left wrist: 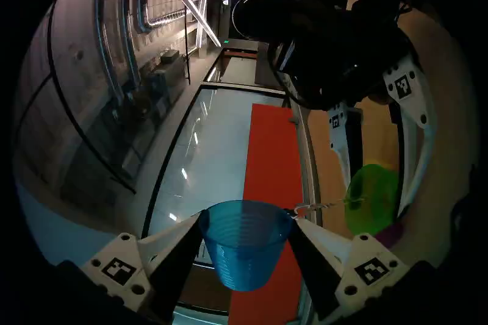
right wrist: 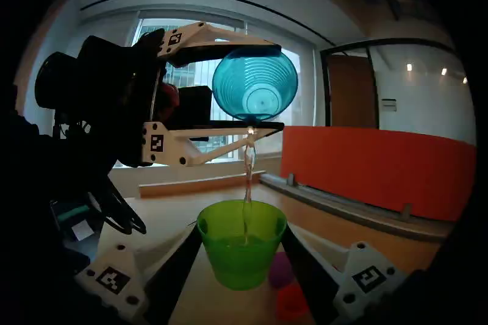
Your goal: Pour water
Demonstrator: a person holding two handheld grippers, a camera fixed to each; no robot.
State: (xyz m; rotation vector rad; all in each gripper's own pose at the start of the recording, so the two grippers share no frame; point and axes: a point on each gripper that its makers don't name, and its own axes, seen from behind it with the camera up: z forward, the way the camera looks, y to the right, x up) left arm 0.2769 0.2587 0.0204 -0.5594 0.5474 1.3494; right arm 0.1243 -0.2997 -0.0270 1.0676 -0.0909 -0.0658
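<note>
My left gripper [left wrist: 244, 227] is shut on a clear blue cup [left wrist: 244, 252], which is tipped over on its side. In the right gripper view the blue cup [right wrist: 255, 84] hangs above, its mouth turned downward. A thin stream of water [right wrist: 247, 178] falls from its rim into a green cup [right wrist: 242, 252] that holds some water. My right gripper [right wrist: 242, 236] is shut on that green cup and holds it upright. In the left gripper view the green cup [left wrist: 372, 197] sits between the right gripper's white fingers [left wrist: 344, 142], and the water stream [left wrist: 323, 205] reaches it.
A wooden table [right wrist: 183, 209] lies under both cups, with an orange partition [right wrist: 378, 166] along one edge. A purple object [right wrist: 282, 269] and a red one [right wrist: 291, 300] lie just behind the green cup. Bright windows [right wrist: 195, 75] and a door [right wrist: 348, 99] stand beyond.
</note>
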